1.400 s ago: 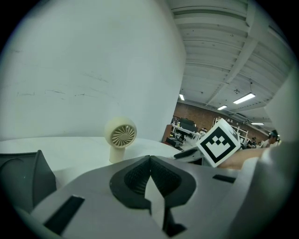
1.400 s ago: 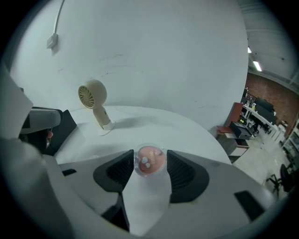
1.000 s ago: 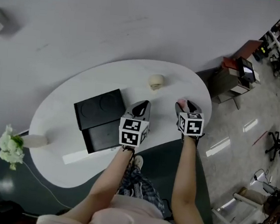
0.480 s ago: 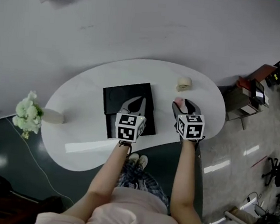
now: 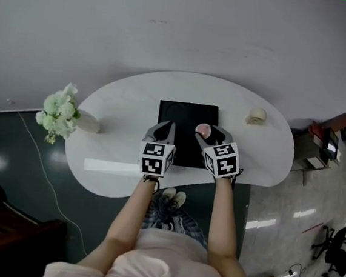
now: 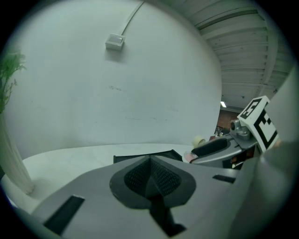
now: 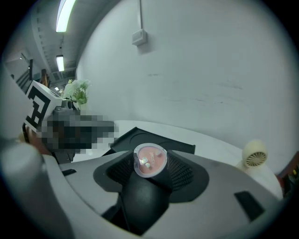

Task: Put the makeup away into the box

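Note:
A black box (image 5: 188,115) with its lid raised lies open in the middle of the white oval table (image 5: 121,111). My right gripper (image 5: 207,134) is shut on a small round pink makeup pot (image 7: 150,160) with a clear lid, held over the box's right half; the pot (image 5: 203,130) shows pink at the jaw tips. My left gripper (image 5: 164,130) hovers over the box's left edge, jaws closed with nothing between them (image 6: 150,176). The box (image 7: 154,139) lies just beyond the pot in the right gripper view.
A small cream desk fan (image 5: 257,116) stands at the table's right end, also in the right gripper view as the fan (image 7: 254,158). A vase of pale green flowers (image 5: 62,109) stands at the left end. A white strip (image 5: 109,166) lies near the front edge.
Both grippers have come over the black box; the right one, still holding the pink pot, moved left from beside the box. The head view has swung, bringing the flowers further in.

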Demonstrator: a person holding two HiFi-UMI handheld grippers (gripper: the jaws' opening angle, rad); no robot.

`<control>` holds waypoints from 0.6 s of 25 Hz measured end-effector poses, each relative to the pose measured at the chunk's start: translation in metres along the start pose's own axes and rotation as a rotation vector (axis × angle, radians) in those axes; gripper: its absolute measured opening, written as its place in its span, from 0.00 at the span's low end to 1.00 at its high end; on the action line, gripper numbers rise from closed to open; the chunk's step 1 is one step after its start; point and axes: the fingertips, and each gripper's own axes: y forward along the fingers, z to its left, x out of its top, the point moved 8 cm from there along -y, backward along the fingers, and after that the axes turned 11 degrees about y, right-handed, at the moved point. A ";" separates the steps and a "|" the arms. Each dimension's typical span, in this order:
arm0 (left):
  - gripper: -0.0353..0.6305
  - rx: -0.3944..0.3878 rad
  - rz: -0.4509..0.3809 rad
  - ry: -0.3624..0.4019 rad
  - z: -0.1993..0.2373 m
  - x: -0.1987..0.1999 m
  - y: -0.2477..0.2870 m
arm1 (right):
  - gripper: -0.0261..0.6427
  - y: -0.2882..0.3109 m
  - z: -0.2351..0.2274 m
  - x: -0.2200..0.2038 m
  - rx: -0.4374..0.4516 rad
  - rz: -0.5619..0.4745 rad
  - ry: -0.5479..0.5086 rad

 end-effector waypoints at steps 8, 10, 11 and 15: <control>0.09 0.048 0.033 -0.052 0.016 -0.029 -0.017 | 0.40 0.024 0.047 -0.020 0.117 0.135 -0.114; 0.09 0.051 0.043 -0.059 0.017 -0.035 -0.020 | 0.40 0.029 0.053 -0.029 0.136 0.174 -0.137; 0.09 0.053 0.048 -0.061 0.018 -0.039 -0.021 | 0.40 0.031 0.056 -0.033 0.143 0.194 -0.148; 0.09 0.058 0.071 -0.068 0.019 -0.051 -0.025 | 0.40 0.042 0.063 -0.052 0.161 0.285 -0.194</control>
